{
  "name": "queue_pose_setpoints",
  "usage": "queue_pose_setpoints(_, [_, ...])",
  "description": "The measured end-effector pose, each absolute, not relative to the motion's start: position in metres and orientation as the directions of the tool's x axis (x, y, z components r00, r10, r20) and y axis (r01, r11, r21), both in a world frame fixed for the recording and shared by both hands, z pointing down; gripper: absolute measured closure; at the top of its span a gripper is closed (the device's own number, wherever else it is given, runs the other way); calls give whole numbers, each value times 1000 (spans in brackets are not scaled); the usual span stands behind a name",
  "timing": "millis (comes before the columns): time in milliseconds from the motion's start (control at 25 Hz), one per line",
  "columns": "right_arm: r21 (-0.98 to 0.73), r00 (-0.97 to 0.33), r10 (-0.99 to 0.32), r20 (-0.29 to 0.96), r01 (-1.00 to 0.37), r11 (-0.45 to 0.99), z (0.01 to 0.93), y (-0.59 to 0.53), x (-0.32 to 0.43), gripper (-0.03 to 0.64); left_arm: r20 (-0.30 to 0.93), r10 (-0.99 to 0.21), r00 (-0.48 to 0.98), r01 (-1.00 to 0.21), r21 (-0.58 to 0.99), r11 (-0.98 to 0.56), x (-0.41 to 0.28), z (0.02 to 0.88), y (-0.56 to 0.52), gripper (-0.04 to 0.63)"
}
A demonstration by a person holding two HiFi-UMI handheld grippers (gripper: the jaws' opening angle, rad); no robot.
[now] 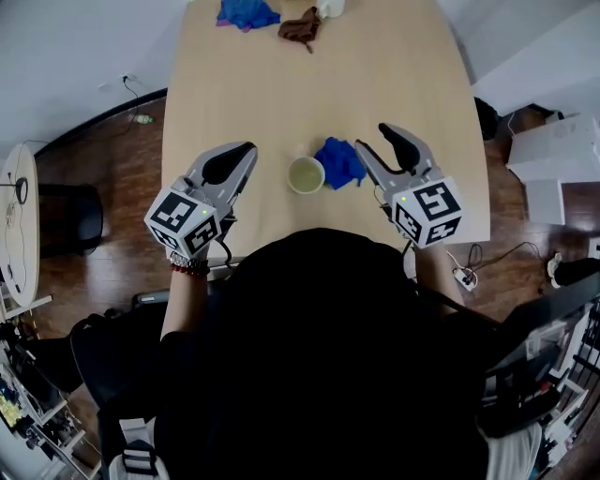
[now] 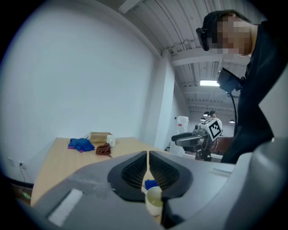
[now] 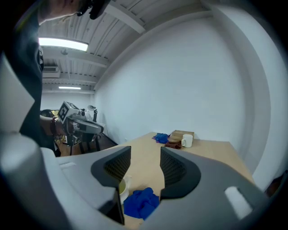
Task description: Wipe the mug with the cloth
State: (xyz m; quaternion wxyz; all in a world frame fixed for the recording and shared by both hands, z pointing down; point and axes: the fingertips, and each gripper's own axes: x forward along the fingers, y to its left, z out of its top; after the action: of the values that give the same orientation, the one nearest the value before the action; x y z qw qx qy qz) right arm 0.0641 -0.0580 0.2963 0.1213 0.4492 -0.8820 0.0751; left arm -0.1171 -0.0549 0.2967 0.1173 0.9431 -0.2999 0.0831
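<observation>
A pale mug (image 1: 306, 174) with a yellowish inside stands near the front of the wooden table (image 1: 281, 103). A crumpled blue cloth (image 1: 339, 161) lies on the table right beside the mug, touching it. My left gripper (image 1: 246, 154) hovers left of the mug, its jaws shut with nothing between them. My right gripper (image 1: 373, 139) hangs just right of the cloth, jaws open and empty. The right gripper view shows the cloth (image 3: 141, 203) and mug (image 3: 122, 187) below its spread jaws. In the left gripper view the mug (image 2: 153, 201) sits under the closed jaws.
At the table's far end lie a second blue cloth (image 1: 247, 13), a brown cloth (image 1: 300, 27) and a white mug (image 1: 330, 8), with a wooden box (image 3: 182, 134) behind them. A power strip (image 1: 464, 277) lies on the floor at the right.
</observation>
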Motion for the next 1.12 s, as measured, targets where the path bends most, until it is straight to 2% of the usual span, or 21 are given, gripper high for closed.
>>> queue_pose_setpoints(280, [-56,-606,-697,382,-768,638,336,-47,59,417,379,-445,812,-529,152,-835,-79,364,-43,540])
queue_pose_setpoints(480, [-106,-622,-622,476,-742,662,377,-33,45,417,486,-393,780,-501,111,-858,-77,406,-36,517])
queue_pose_setpoints(600, [-93,-626,-607,489,-729,678,386,-29,34,417,487,-392,780,-500,110,-859,-77,408,-38,517])
queue_pose_setpoints(1120, [-66,-630,-689,358,-753,654,333,-42,43,440,398,-436,807,-523,137,-841,-83,375,-42,517])
